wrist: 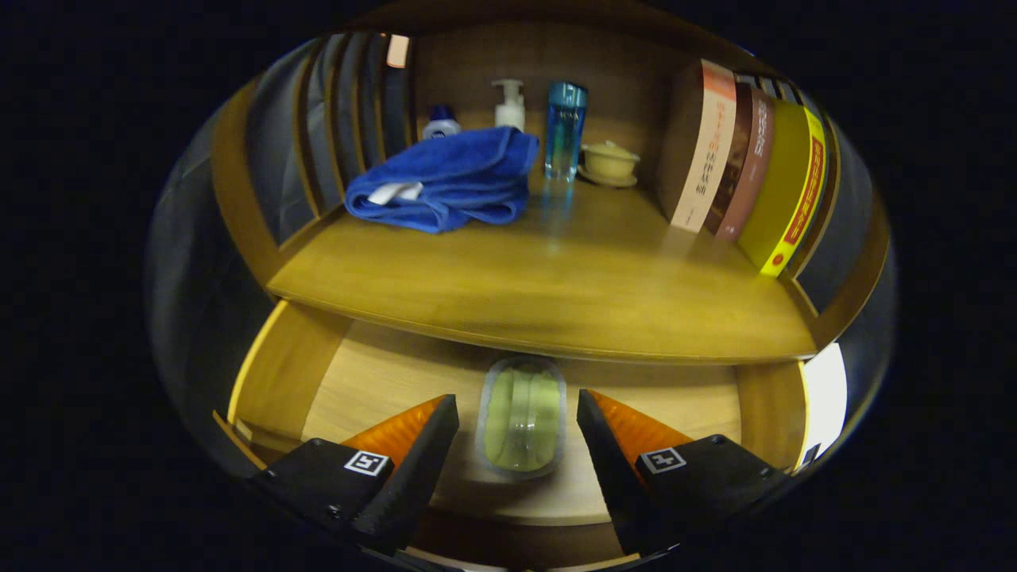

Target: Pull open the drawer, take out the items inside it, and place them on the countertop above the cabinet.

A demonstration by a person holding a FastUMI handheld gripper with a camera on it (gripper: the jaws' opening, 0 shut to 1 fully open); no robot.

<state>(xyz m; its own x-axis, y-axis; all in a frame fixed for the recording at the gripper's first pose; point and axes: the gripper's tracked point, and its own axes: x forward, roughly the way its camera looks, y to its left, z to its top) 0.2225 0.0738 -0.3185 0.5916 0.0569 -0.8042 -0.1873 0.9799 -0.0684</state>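
Gripper view, drawer stage. Drawer (286, 373): one, pulled open below the tabletop's front edge. Clear container with green contents (521, 417): one, on the drawer floor, partly tucked under that edge, centred between the fingers for a likely pickup. Claw (518, 445): spread, touching nothing. Tabletop (556, 294): one folded blue towel (445, 187) towards the back left; three bottles (566, 127) and one lidded cup (609, 161) along the back edge; row of books (747, 171) at the right edge; front area bare, probably kept for the drawer's items.
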